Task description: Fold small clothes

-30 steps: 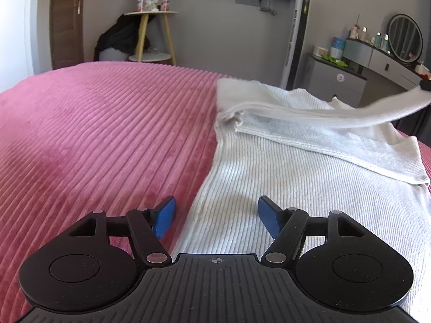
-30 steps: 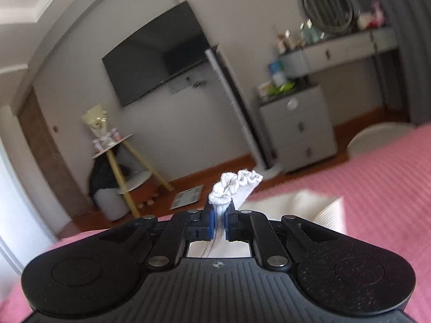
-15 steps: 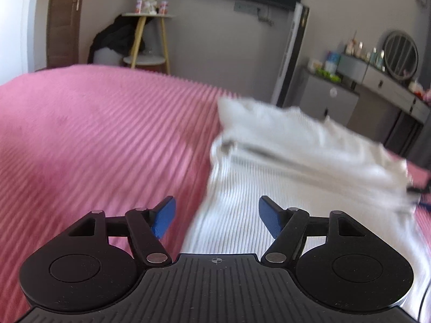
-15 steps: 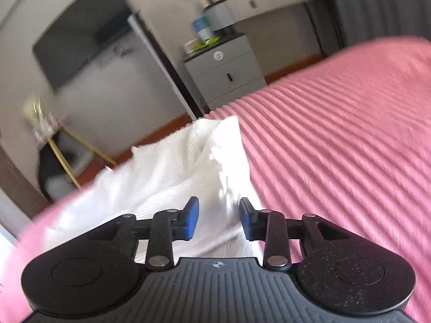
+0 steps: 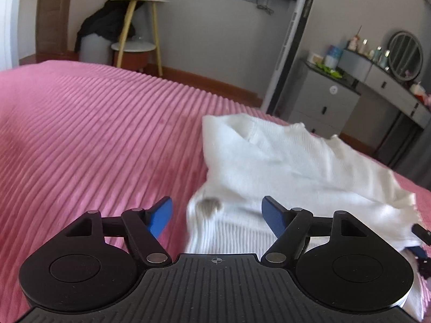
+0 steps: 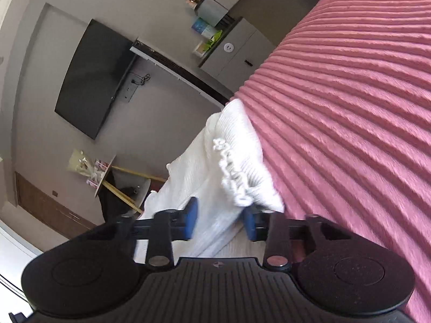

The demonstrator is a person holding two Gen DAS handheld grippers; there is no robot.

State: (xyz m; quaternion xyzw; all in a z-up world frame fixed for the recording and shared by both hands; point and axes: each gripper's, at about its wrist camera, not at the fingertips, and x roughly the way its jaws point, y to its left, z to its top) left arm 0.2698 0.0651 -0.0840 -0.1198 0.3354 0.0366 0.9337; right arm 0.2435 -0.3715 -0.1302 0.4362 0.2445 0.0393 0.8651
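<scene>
A small white knit top (image 5: 291, 167) is seen lying on the pink ribbed bed cover (image 5: 94, 134), near the bed's far edge, the one that faces the TV wall. It is soft and floppy and most likely light, so it will bend and sag wherever it is not held up. It is best taken by an edge or a corner — a pinch in the middle would only bunch it up. The knit is fine and ribbed, and a frilly, curly hem (image 6: 231, 172) can be seen along one side. One part is already laid over the rest, so a fold seems to be begun. A small grey patch shows near the near end of the top.

The left gripper (image 5: 215, 215) is held wide, with nothing pressed between its blue pads; the top's near end lies just ahead of it. The right gripper (image 6: 219, 222) is narrower and its jaws are closing — white cloth lies between them, but the pads are not seen pressing on it.
</scene>
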